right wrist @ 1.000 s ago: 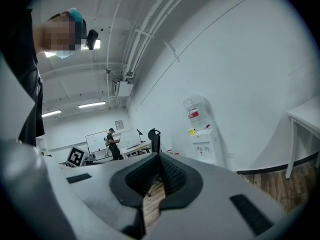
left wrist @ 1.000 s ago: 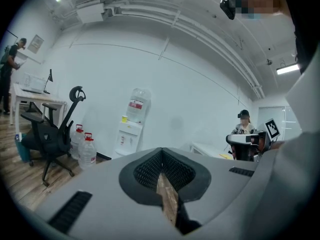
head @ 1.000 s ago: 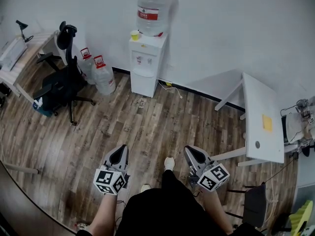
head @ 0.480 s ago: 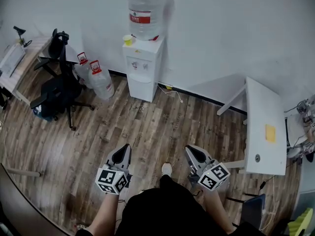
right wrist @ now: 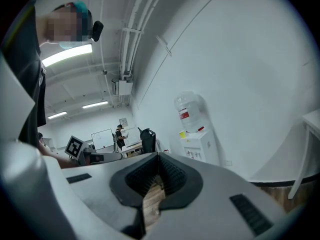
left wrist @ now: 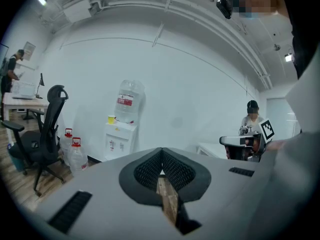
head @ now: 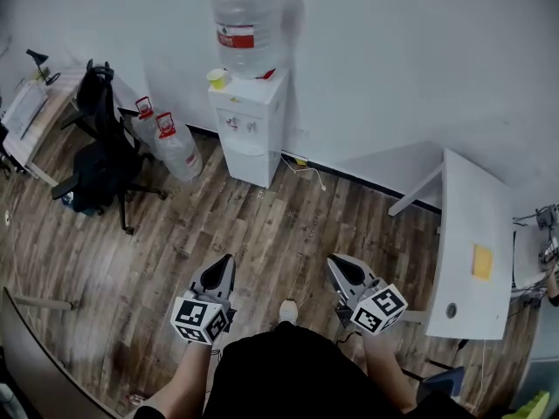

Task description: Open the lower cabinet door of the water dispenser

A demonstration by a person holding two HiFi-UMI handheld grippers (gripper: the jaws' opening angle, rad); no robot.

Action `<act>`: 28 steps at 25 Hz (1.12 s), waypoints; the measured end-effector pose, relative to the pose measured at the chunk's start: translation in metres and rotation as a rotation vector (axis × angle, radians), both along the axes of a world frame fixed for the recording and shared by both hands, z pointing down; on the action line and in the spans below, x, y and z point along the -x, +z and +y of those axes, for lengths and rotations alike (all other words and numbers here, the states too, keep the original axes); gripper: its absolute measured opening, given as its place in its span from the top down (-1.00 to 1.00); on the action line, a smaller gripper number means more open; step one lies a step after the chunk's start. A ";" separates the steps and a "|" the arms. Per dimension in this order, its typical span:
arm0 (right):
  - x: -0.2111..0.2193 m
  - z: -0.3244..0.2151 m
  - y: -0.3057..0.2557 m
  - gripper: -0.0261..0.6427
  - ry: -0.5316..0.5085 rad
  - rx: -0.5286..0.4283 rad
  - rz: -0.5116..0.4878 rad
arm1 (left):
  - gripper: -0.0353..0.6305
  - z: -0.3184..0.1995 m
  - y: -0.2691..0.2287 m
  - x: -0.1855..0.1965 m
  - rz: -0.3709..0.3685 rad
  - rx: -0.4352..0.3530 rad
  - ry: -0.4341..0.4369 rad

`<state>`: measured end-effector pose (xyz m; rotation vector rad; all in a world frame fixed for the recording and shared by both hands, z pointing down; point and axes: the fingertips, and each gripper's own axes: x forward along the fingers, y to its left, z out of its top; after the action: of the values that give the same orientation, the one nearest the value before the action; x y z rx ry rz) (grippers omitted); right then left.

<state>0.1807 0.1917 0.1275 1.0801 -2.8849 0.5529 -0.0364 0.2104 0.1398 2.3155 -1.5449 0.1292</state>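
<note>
Left hand-held gripper (head: 224, 262), right hand-held gripper (head: 337, 264), both clenched empty, pointing toward water dispenser (head: 246, 129)

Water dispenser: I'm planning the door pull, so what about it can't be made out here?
- Lower door, head view: too small and far; handle and hinge side unclear.
- Dispenser, left gripper view: below the taps, hidden by the body of the left gripper.
- Right gripper view: same part hidden by the body of the right gripper.
- Bottle label, all views: print too small to read.
</note>
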 end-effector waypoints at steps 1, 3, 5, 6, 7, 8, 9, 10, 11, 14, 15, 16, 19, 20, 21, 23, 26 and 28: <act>-0.006 -0.008 0.001 0.85 -0.002 0.004 -0.003 | 0.85 -0.007 0.000 -0.005 -0.004 0.002 -0.003; -0.016 -0.020 0.004 0.85 -0.011 0.007 -0.007 | 0.85 -0.017 0.002 -0.016 -0.011 0.008 -0.007; -0.024 -0.028 0.008 0.85 -0.016 0.008 -0.011 | 0.85 -0.023 0.005 -0.026 -0.013 0.015 -0.006; -0.028 -0.032 0.010 0.85 -0.014 0.011 -0.013 | 0.85 -0.026 0.006 -0.030 -0.014 0.018 -0.005; -0.033 -0.036 0.012 0.85 -0.012 0.012 -0.015 | 0.85 -0.030 0.007 -0.035 -0.016 0.020 -0.003; -0.037 -0.039 0.014 0.85 -0.010 0.014 -0.019 | 0.85 -0.034 0.008 -0.039 -0.018 0.020 -0.001; -0.041 -0.042 0.016 0.85 -0.006 0.017 -0.022 | 0.85 -0.038 0.008 -0.043 -0.021 0.020 0.000; -0.045 -0.045 0.019 0.85 -0.002 0.022 -0.023 | 0.85 -0.041 0.009 -0.046 -0.024 0.020 0.001; -0.049 -0.047 0.021 0.85 0.001 0.027 -0.023 | 0.85 -0.044 0.010 -0.048 -0.026 0.021 0.001; -0.056 -0.053 0.026 0.85 0.007 0.042 -0.021 | 0.85 -0.052 0.013 -0.053 -0.026 0.029 0.000; -0.059 -0.054 0.027 0.85 0.010 0.047 -0.021 | 0.85 -0.054 0.014 -0.055 -0.026 0.031 -0.001; -0.061 -0.055 0.029 0.85 0.013 0.052 -0.022 | 0.85 -0.056 0.015 -0.057 -0.026 0.033 -0.001; -0.066 -0.059 0.031 0.85 0.013 0.060 -0.020 | 0.85 -0.059 0.014 -0.062 -0.023 0.035 0.000; -0.067 -0.061 0.032 0.85 0.009 0.059 -0.019 | 0.85 -0.061 0.014 -0.064 -0.025 0.035 0.000; -0.068 -0.063 0.032 0.85 0.004 0.057 -0.018 | 0.85 -0.062 0.015 -0.065 -0.028 0.036 0.001; -0.069 -0.067 0.033 0.85 0.002 0.056 -0.023 | 0.85 -0.063 0.018 -0.066 -0.035 0.043 0.000; -0.068 -0.072 0.036 0.85 0.007 0.065 -0.031 | 0.85 -0.065 0.019 -0.063 -0.040 0.055 0.000; -0.066 -0.073 0.036 0.85 0.003 0.064 -0.035 | 0.85 -0.068 0.019 -0.062 -0.043 0.057 -0.003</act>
<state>0.2466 0.1184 0.1638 1.0764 -2.8742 0.6664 0.0256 0.1425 0.1584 2.2809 -1.5441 0.2200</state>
